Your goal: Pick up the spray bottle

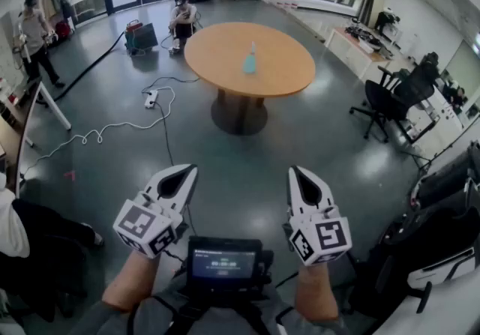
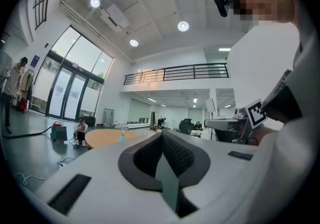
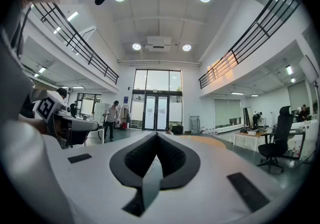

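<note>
Left gripper (image 1: pixel 182 174) and right gripper (image 1: pixel 298 176): both jaws clenched together, nothing between, held level over grey floor (image 1: pixel 225 154). Spray bottle (image 1: pixel 250 60) upright near centre of round wooden table (image 1: pixel 285 71), well apart from both grippers. 1 person seated beyond table.

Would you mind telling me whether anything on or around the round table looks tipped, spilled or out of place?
Nothing serious: the spray bottle stands upright on the round table. The only untidy thing is a white cable trailing loose across the floor left of it.
</note>
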